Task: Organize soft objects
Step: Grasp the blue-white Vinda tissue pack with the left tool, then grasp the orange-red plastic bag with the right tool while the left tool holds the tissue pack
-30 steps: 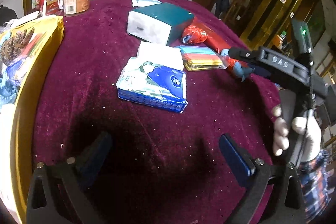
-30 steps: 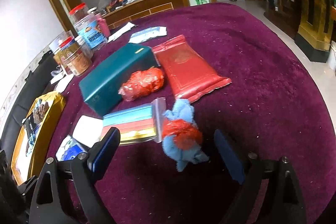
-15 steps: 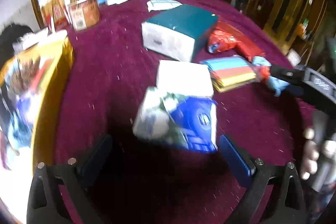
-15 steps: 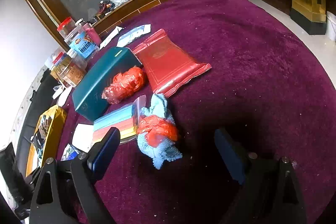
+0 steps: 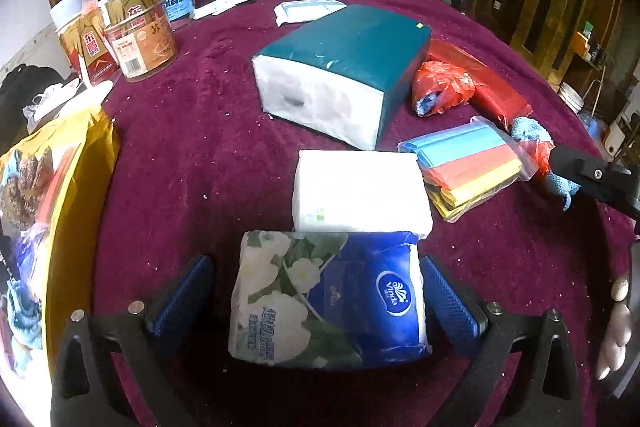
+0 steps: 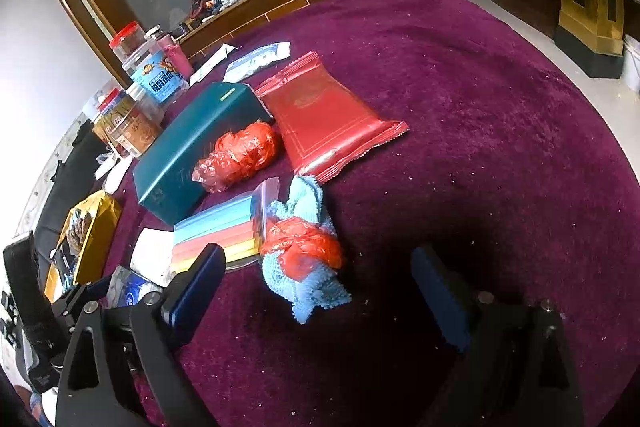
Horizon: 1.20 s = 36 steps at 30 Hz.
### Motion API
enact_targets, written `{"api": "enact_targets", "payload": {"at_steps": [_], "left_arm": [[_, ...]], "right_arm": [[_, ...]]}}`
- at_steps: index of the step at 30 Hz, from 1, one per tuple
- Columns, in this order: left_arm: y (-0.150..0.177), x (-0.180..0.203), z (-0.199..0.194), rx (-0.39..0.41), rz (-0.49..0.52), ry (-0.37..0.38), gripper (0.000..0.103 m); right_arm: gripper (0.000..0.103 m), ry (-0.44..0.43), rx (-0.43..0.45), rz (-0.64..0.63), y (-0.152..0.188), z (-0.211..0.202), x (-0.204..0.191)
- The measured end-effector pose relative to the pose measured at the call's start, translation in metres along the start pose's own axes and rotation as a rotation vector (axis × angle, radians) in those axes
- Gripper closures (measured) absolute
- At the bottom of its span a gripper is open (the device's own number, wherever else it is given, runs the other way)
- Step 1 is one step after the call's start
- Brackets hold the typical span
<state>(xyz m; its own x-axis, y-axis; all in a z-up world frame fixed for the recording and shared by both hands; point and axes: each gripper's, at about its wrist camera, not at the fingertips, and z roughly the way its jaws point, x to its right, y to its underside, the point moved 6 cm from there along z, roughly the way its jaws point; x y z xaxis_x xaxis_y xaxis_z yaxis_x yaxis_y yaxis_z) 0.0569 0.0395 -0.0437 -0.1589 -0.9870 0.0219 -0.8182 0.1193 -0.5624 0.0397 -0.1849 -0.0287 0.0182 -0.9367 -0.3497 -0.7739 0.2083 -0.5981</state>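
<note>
Left fingers: your left gripper [image 5: 318, 301] stood wide, its blue pads either side of the floral tissue pack [image 5: 328, 301]; a gap showed at the left pad, the right pad sat just beside the wrapper, so you had not yet squeezed it.
Right fingers: your right gripper [image 6: 316, 291] was spread wide with nothing pressed between the pads, and its jaws had just been opening a little further.
Right target: the blue towel bundle [image 6: 306, 263], wrapped in crinkled red plastic, lay between and just ahead of your right fingers, nearer the left pad.
Progress: as far as the pictures showed, you had little sorted; nothing was lifted, and the soft things lay loose on the velvet cloth [image 6: 480, 107].
Left to do: you probably had every pack yet to gather.
Ahead of left fingers: the white tissue pack [image 5: 362, 191] touched the floral pack's far edge; beyond it sat the teal tissue brick [image 5: 344, 67].
Right of left fingers: the striped cloths [image 5: 466, 167] sat in a clear zip bag.
Textures: the floral pack was glossy and pillowy; the teal brick was boxy but soft-edged; the red foil pouch [image 6: 328, 119] was flat with crimped ends; the towel was nubby and limp.
Handling: I'd judge the wrappers would dent and slip under your pads.
</note>
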Motion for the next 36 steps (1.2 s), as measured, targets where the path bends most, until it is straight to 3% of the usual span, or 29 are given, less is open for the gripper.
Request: {"api": "enact_targets", "payload": {"at_steps": [1,3,4,6,13,18,26,30,33,36], "left_arm": [[0.001,0.001,-0.001,-0.001,0.003,0.003,0.004],[0.001,0.000,-0.008,0.017,-0.003,0.008,0.025],[0.002,-0.002,-0.012,0.016,-0.008,0.015,0.026],[0.005,-0.006,-0.025,0.016,-0.071,0.114,0.026],[0.029,-0.015,-0.079,0.066,-0.178,0.288,0.026],[0.053,-0.021,-0.109,0.090,-0.222,0.359,0.026],[0.083,-0.031,-0.141,0.124,-0.252,0.421,0.026],[0.095,-0.045,-0.158,0.154,-0.256,0.420,0.026],[0.101,-0.054,-0.163,0.177,-0.246,0.390,0.026],[0.105,-0.064,-0.160,0.172,-0.274,0.416,0.026]], "right_arm": [[0.009,0.000,0.000,-0.002,0.000,0.000,0.000],[0.008,-0.006,0.001,-0.001,0.000,0.000,0.000],[0.008,-0.009,0.002,0.000,0.000,0.001,0.000],[0.008,-0.010,0.002,-0.001,0.000,0.000,0.000],[0.008,-0.018,0.006,0.008,-0.001,0.000,0.001],[0.008,-0.015,0.014,0.015,-0.002,-0.002,0.003],[0.008,-0.001,0.022,0.024,-0.002,-0.003,0.006],[0.008,0.105,0.058,-0.035,-0.004,-0.018,0.000],[0.008,0.101,0.085,-0.079,-0.012,-0.038,-0.019],[0.008,0.059,0.059,-0.104,-0.021,-0.041,-0.045]]}}
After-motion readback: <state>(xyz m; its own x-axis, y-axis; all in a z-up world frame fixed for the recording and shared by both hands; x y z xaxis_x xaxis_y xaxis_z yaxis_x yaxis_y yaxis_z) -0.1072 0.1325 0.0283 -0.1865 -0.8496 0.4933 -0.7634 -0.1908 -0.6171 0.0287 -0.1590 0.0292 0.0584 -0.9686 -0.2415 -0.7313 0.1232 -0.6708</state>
